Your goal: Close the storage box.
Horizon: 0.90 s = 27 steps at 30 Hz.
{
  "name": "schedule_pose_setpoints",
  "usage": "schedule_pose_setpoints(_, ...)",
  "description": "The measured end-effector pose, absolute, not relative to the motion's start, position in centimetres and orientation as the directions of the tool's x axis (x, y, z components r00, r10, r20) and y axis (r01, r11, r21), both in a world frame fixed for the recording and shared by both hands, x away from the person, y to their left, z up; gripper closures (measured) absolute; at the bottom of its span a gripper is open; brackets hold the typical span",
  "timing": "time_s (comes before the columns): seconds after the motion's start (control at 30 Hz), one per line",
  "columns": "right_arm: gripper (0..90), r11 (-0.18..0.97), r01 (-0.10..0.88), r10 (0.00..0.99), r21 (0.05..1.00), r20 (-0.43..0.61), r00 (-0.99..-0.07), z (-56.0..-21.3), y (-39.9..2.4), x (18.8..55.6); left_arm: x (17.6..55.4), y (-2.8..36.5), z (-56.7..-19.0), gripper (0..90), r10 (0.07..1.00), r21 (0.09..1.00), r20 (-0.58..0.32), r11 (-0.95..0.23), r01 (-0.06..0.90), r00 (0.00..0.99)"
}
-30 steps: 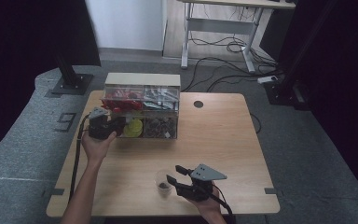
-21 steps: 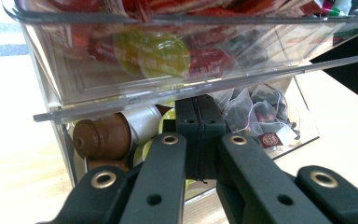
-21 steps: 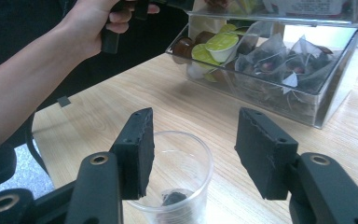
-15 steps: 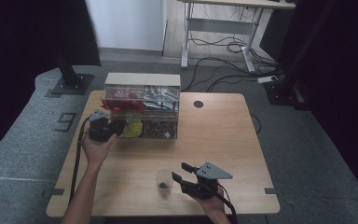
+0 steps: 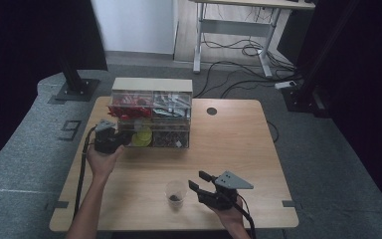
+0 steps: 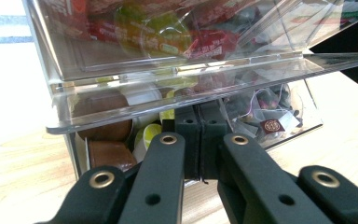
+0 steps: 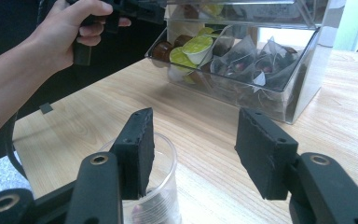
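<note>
Lime-green pods (image 7: 196, 46), brown pods (image 6: 103, 132), clear plastic cup (image 5: 175, 192), black jaws.

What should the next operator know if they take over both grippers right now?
Left gripper: jaws shut, nothing seen between them, at the lifted flap of the clear organizer's lower left bin, among coffee capsules and green-lidded capsules.
Right gripper: jaws open, holding nothing. One jaw is in front of the clear plastic cup; the other stands off to its side.
Done: the cup, on the table near the front edge, has one dark item in it.
Left, probably: pick another capsule from the bin and steady the cup to receive it.
</note>
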State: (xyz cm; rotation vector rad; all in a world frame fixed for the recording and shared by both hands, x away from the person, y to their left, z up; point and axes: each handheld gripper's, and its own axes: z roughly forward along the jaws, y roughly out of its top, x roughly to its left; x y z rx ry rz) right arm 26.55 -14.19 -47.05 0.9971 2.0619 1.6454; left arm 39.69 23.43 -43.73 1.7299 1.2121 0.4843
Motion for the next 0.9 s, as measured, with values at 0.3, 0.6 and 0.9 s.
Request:
schedule_pose_setpoints(0.3, 46.0, 0.101, 0.327, 0.691, 0.940, 0.170, -0.703, -47.4, -14.3, 26.8, 39.1, 23.3, -44.3, 88.8, 0.887, 0.845, -0.183, -0.080, 0.529, 0.425)
schedule_pose_setpoints(0.6, 46.0, 0.091, 0.326, 0.699, 0.941, 0.173, -0.694, -47.3, -14.9, 27.1, 38.4, 23.6, -45.0, 88.7, 0.891, 0.829, -0.194, -0.075, 0.554, 0.411)
schedule_pose_setpoints(0.9, 46.0, 0.084, 0.324, 0.703, 0.942, 0.174, -0.690, -47.1, -15.1, 27.1, 38.1, 24.0, -46.1, 88.5, 0.897, 0.811, -0.197, -0.078, 0.580, 0.395)
